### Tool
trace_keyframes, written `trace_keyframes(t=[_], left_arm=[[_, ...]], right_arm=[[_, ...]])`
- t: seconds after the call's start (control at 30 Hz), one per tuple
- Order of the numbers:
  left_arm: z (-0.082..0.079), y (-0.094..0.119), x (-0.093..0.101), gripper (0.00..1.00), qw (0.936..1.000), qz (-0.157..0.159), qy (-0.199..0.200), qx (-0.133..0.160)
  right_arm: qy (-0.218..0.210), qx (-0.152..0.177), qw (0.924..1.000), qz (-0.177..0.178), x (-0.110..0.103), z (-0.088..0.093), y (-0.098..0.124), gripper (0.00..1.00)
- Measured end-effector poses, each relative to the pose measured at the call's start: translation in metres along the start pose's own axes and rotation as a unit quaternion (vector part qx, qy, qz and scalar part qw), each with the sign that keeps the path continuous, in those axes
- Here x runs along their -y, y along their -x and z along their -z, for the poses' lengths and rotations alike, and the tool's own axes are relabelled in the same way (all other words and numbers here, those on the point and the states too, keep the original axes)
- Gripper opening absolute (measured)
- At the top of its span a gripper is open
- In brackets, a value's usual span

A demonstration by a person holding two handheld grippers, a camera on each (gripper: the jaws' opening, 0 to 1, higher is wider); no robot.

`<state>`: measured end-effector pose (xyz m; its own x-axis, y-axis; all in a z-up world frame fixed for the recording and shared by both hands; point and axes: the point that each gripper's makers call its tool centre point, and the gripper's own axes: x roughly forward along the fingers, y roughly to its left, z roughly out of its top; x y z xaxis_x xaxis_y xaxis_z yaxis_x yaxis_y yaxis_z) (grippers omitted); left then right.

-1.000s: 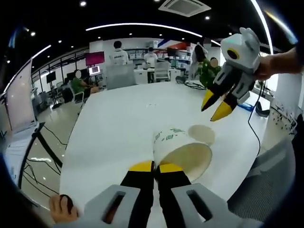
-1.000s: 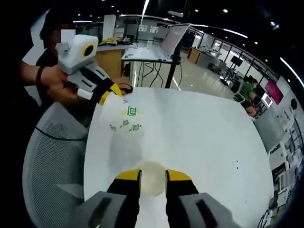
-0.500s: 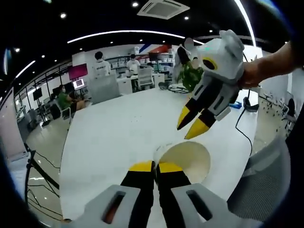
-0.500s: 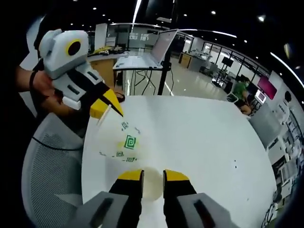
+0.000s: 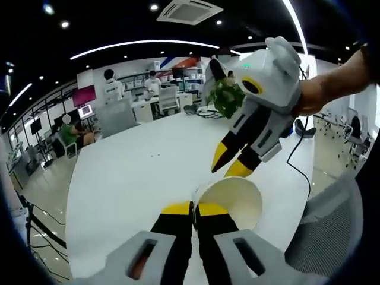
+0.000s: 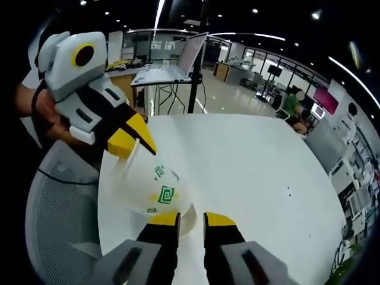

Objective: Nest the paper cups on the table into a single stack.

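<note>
My left gripper [image 5: 193,209] is shut on the rim of a white paper cup [image 5: 234,199], whose open mouth faces this view. In the right gripper view that cup [image 6: 157,193] shows green logos and hangs tilted from the left gripper [image 6: 133,139], its base down by my right gripper [image 6: 191,218]. The right jaws stand a little apart, with a pale rounded cup edge [image 6: 189,224] in the gap, low over the white table [image 6: 249,172]. From the left gripper view the right gripper [image 5: 230,165] points down just behind the held cup's rim.
A grey mesh chair [image 6: 56,202] stands at the table edge by the person's hands, also seen as the chair [image 5: 329,231]. A laptop on a stand [image 6: 178,59] is beyond the table. People sit at desks [image 5: 110,89] far behind. A black cable [image 5: 297,160] trails off the table.
The left gripper has brought its cup closer to the right jaws. The right gripper has come down toward the held cup's rim. The cup seen on the table earlier is now hidden behind it.
</note>
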<state>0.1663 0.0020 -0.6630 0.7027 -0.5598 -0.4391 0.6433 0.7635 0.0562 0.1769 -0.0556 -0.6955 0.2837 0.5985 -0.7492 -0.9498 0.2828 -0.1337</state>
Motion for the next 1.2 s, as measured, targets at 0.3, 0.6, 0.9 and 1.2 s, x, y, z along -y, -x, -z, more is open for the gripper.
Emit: trace_keyframes(t=[0.3, 0.6, 0.9, 1.2], left_arm=[[-0.004, -0.009, 0.006, 0.01, 1.0000, 0.005, -0.002, -0.004], [-0.001, -0.014, 0.008, 0.01, 0.9999, 0.010, 0.001, -0.010], [0.002, -0.020, 0.014, 0.01, 0.9989, 0.033, 0.025, -0.023], [0.013, -0.032, 0.018, 0.04, 0.9985, 0.034, 0.008, -0.043]], right_arm=[[-0.011, -0.013, 0.9999, 0.002, 0.005, 0.015, 0.001, 0.13], [-0.018, -0.014, 0.9997, 0.000, 0.005, 0.018, 0.000, 0.13], [-0.020, -0.014, 0.9997, -0.002, 0.004, 0.016, 0.000, 0.13], [-0.026, -0.016, 0.9995, -0.001, 0.005, 0.023, 0.001, 0.12]])
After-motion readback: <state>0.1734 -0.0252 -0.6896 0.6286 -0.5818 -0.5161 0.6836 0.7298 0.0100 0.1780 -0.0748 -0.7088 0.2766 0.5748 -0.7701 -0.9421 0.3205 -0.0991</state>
